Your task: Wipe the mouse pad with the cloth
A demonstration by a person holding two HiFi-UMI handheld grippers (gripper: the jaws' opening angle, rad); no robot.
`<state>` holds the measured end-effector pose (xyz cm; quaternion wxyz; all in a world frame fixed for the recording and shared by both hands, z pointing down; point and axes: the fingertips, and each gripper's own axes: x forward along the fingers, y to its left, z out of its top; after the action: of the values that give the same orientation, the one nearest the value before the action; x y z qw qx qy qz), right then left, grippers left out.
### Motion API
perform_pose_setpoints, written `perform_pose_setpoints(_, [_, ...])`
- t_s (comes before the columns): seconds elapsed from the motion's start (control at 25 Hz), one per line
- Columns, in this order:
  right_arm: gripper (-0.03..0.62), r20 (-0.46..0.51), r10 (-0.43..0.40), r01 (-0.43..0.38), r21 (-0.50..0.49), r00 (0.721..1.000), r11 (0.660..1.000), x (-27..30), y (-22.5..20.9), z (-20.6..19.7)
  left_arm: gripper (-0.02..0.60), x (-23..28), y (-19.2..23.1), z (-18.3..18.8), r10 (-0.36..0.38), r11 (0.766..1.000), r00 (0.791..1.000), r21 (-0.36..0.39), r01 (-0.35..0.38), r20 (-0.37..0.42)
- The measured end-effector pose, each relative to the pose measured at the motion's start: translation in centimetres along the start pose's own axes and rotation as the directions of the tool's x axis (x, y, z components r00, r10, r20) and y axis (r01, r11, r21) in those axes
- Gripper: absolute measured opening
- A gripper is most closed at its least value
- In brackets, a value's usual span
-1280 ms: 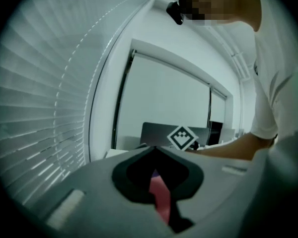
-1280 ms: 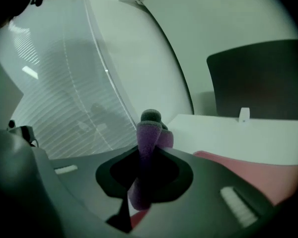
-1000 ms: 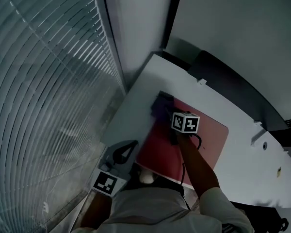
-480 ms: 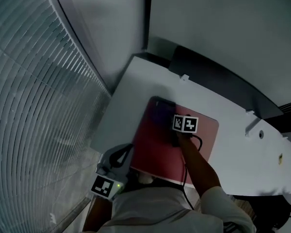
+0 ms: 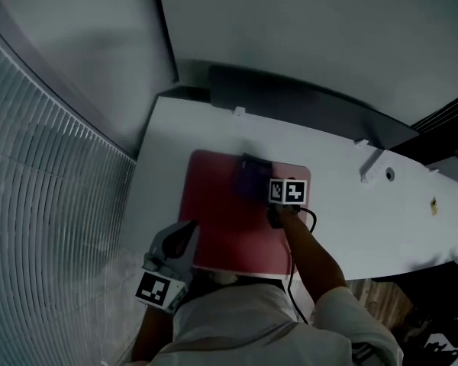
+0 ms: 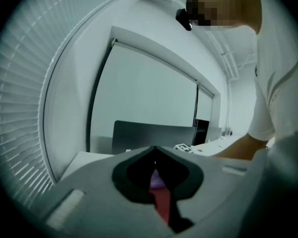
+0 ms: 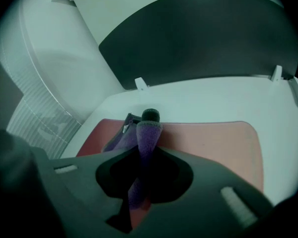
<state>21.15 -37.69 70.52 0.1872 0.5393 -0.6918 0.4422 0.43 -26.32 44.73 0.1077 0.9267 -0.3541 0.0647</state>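
Observation:
A red mouse pad (image 5: 225,223) lies on the white table (image 5: 366,219). My right gripper (image 5: 256,178) is shut on a purple cloth (image 5: 249,184) that rests on the pad's far edge, right of its middle. In the right gripper view the cloth (image 7: 147,135) runs up between the jaws of the right gripper (image 7: 145,150), over the mouse pad (image 7: 213,143). My left gripper (image 5: 188,233) sits at the pad's near left corner. In its own view the left gripper (image 6: 156,157) is shut with a red strip of the mouse pad (image 6: 162,203) between its jaws.
A dark panel (image 5: 290,97) stands along the table's back edge. Window blinds (image 5: 46,204) fill the left side. A black cable (image 5: 308,221) loops by my right arm. A round fitting (image 5: 388,174) is set in the table at right. Wooden floor (image 5: 382,303) shows below the near edge.
The head view has swung. My right gripper has dragged the cloth from the pad's far left corner rightward along the far edge. The left gripper stays at the near left corner.

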Motion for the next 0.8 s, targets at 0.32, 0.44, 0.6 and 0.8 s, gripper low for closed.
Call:
perform_pose_setpoints(0.32, [0.044, 0.018, -0.107, 0.106, 0.053, 0.994, 0.993, -5.3, -7.7, -1.7, 0.002, 4.2, -4.2, 0.7, -0.114, 0.993, 0.993, 0.007, 0.115, -0.008])
perform_pose_setpoints(0.44, [0.045, 0.023, -0.15, 0.147, 0.077, 0.988, 0.986, -7.3, -10.7, -1.8, 0.002, 5.6, -5.5, 1.2, -0.143, 0.99, 0.99, 0.011, 0.143, -0.004])
perform_pose_setpoints(0.6, [0.046, 0.03, -0.224, 0.222, 0.065, 0.974, 0.973, -9.9, -14.3, -2.4, 0.002, 6.6, -6.8, 1.6, -0.162, 0.987, 0.987, 0.005, 0.162, 0.006])
perform_pose_setpoints(0.8, [0.046, 0.038, -0.298, 0.296, 0.057, 0.954, 0.954, -12.1, -17.5, -3.3, 0.002, 6.8, -7.6, 1.2, -0.173, 0.985, 0.985, 0.02, 0.173, 0.002])
